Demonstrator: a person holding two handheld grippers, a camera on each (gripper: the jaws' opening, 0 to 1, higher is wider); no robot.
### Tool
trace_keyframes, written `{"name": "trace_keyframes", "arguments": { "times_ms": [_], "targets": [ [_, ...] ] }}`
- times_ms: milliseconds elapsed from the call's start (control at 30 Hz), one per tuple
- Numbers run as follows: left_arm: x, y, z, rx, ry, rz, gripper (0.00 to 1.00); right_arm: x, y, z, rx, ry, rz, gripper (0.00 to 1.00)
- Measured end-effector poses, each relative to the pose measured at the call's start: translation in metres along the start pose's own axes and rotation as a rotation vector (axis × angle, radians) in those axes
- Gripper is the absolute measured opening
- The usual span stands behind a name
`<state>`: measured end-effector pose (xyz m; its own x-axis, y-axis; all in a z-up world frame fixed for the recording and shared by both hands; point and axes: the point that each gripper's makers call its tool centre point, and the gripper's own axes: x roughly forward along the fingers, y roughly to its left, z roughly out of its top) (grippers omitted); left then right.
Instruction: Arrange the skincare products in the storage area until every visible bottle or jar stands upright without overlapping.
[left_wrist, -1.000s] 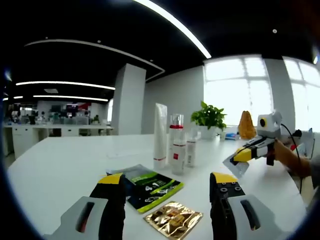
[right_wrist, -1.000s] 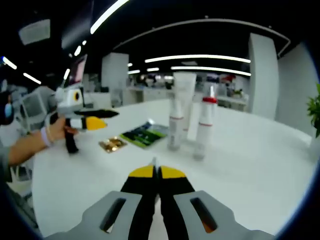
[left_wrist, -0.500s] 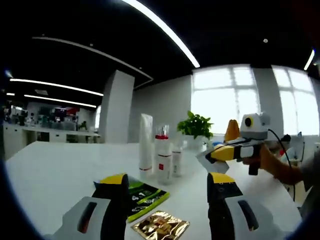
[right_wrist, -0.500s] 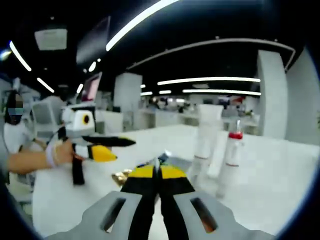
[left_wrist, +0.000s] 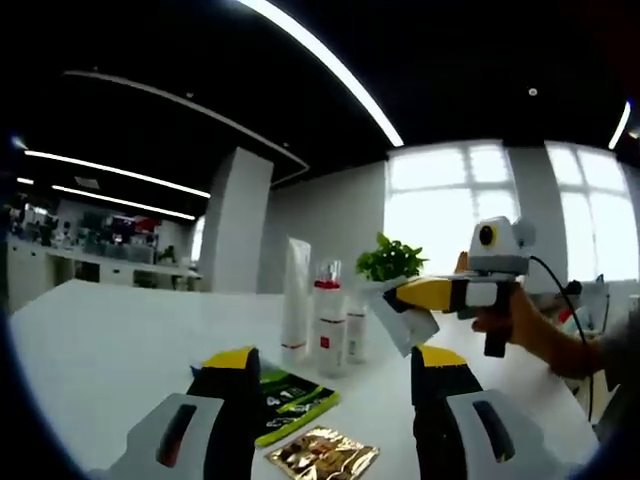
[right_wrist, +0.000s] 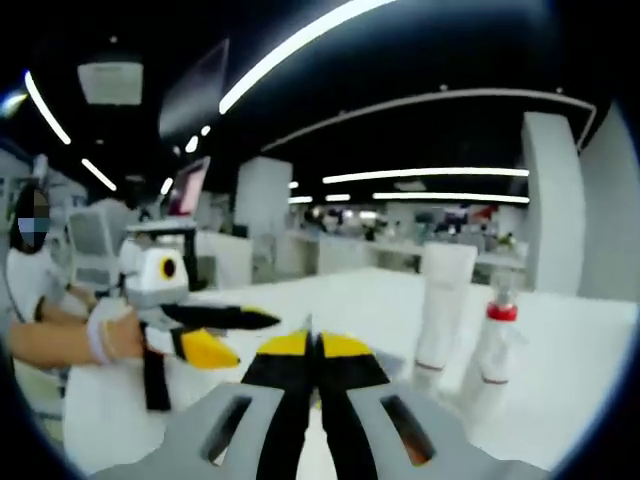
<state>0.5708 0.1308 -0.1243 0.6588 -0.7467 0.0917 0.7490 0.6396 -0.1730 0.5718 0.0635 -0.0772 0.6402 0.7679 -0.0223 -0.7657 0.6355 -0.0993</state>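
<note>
A tall white tube (left_wrist: 296, 300), a clear bottle with a red collar (left_wrist: 328, 318) and a smaller bottle (left_wrist: 357, 330) stand upright together on the white table (left_wrist: 110, 330). A green sachet (left_wrist: 295, 393) and a gold sachet (left_wrist: 322, 455) lie flat in front of them. My left gripper (left_wrist: 335, 365) is open above the sachets, holding nothing. My right gripper (left_wrist: 400, 297) comes in from the right, shut on a small white sachet (left_wrist: 408, 326) held in the air beside the bottles. In the right gripper view its jaws (right_wrist: 312, 345) are closed, with the tube (right_wrist: 440, 305) and red-collared bottle (right_wrist: 495, 345) to the right.
A potted plant (left_wrist: 390, 260) stands behind the bottles, with bright windows beyond. A hand holds the left gripper (right_wrist: 245, 335) at the left of the right gripper view, and a person sits behind it. The table stretches away to the left of the tube.
My right gripper has carried the white sachet up and leftward, closer to the standing bottles. Both views have tilted up a little; the bottles and flat sachets have stayed put.
</note>
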Motion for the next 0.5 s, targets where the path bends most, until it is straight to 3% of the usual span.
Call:
{"name": "trace_keyframes", "arguments": {
  "times_ms": [100,233,300,500],
  "targets": [
    [-0.002,0.001,0.002,-0.007,-0.012,0.007,0.61,0.007,0.014,0.001,0.002,-0.025,0.088,0.0],
    [-0.002,-0.007,0.003,0.012,-0.026,-0.02,0.61,0.01,0.02,-0.008,-0.01,-0.015,0.127,0.0],
    [-0.001,-0.01,0.004,0.009,-0.033,-0.039,0.61,0.005,0.027,-0.008,-0.03,-0.051,0.163,0.0],
    [-0.002,-0.02,0.003,-0.018,-0.028,-0.097,0.61,-0.007,0.04,-0.011,-0.078,-0.045,0.216,0.01]
  ]
}}
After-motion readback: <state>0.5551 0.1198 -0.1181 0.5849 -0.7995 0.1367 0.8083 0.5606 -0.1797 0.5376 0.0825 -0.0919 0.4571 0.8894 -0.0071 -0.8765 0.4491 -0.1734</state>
